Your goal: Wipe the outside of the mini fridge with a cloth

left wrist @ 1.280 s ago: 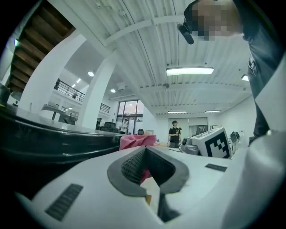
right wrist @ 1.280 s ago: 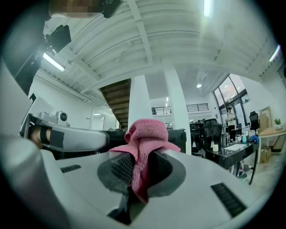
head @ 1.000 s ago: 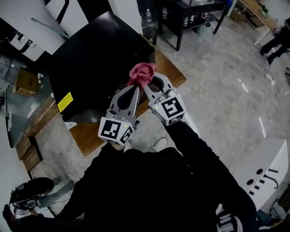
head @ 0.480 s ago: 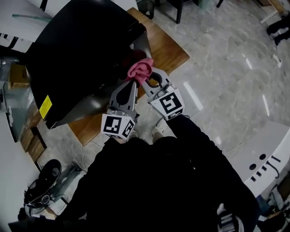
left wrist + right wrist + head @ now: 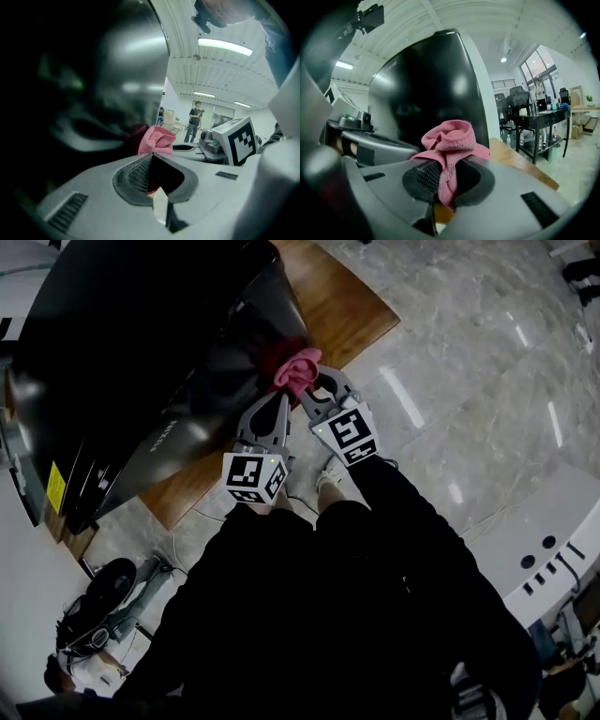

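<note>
Both sets of fingers meet on the pink terry cloth (image 5: 298, 369): it's pinched in the right gripper (image 5: 312, 393) and bunches up just past its fingertips (image 5: 423, 174). The left gripper (image 5: 281, 401) comes in just to the left and nips the same wad. Straight ahead of the fingers the cloth sits up against the glossy black mini fridge (image 5: 141, 352). The fridge stands on a brown wooden board (image 5: 342, 310) that sticks out to the fingers' right, on the grey marble floor (image 5: 469, 381).

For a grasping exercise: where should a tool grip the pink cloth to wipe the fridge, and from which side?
Grip the cloth by its gathered tail, from the side away from the fridge, as the right tool does, leaving the bunched wad free.
</note>
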Action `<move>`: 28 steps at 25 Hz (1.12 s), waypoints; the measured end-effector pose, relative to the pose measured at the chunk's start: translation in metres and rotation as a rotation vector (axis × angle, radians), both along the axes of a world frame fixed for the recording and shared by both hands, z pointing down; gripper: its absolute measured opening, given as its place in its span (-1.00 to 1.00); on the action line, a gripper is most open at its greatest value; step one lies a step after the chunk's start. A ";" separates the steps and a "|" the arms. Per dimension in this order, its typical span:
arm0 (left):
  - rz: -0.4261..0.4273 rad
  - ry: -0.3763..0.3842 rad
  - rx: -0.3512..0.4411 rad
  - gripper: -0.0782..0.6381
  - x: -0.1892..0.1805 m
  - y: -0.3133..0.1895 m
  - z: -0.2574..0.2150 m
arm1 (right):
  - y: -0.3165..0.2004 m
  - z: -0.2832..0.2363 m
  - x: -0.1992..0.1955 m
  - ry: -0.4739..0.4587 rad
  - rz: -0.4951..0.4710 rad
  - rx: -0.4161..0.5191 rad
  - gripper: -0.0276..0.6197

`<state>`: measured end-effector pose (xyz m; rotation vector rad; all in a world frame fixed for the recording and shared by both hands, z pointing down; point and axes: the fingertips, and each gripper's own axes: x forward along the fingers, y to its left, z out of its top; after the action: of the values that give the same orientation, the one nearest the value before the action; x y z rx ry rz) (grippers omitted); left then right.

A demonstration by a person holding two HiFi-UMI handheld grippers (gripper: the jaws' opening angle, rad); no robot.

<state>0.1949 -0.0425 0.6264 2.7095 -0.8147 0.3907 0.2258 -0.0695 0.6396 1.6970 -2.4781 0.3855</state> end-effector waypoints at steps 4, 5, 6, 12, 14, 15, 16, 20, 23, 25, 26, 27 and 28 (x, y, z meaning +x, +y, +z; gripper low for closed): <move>-0.004 -0.073 -0.076 -0.77 0.007 0.004 0.048 | 0.003 0.041 0.008 -0.010 0.006 -0.079 -0.75; -0.006 -0.087 -0.092 -0.77 0.008 0.003 0.058 | 0.002 0.048 0.010 -0.007 0.007 -0.088 -0.75; -0.009 -0.100 -0.108 -0.77 0.009 0.002 0.069 | 0.001 0.055 0.011 -0.004 0.008 -0.099 -0.75; -0.051 -0.156 -0.212 -0.77 0.006 -0.002 0.122 | 0.001 0.112 0.010 0.021 0.008 -0.232 -0.75; -0.064 -0.174 -0.242 -0.77 0.004 -0.007 0.138 | -0.005 0.132 0.013 0.033 0.015 -0.279 -0.75; -0.068 -0.180 -0.254 -0.77 0.003 -0.012 0.144 | -0.009 0.138 0.015 0.046 0.019 -0.288 -0.75; -0.070 -0.186 -0.262 -0.77 0.003 -0.017 0.150 | -0.014 0.142 0.019 0.056 0.022 -0.293 -0.75; -0.058 -0.183 -0.268 -0.77 -0.003 -0.023 0.142 | -0.017 0.130 0.026 0.043 0.031 -0.292 -0.75; 0.007 -0.128 -0.264 -0.77 -0.016 0.005 0.102 | 0.015 0.086 0.010 -0.018 0.009 -0.245 -0.75; 0.079 -0.072 -0.228 -0.77 -0.018 0.027 0.055 | 0.035 0.040 0.001 -0.051 -0.042 -0.182 -0.75; 0.116 -0.047 -0.200 -0.77 -0.018 0.037 0.027 | 0.044 0.012 -0.002 -0.063 -0.073 -0.146 -0.75; 0.149 -0.028 -0.172 -0.77 -0.019 0.047 -0.003 | 0.054 -0.016 -0.005 -0.071 -0.100 -0.113 -0.75; 0.179 -0.014 -0.147 -0.77 -0.023 0.057 -0.032 | 0.064 -0.043 -0.008 -0.074 -0.123 -0.081 -0.75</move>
<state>0.1718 0.0146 0.5942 2.6517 -0.5260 0.4884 0.2175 -0.0058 0.5962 1.5183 -2.5644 0.5372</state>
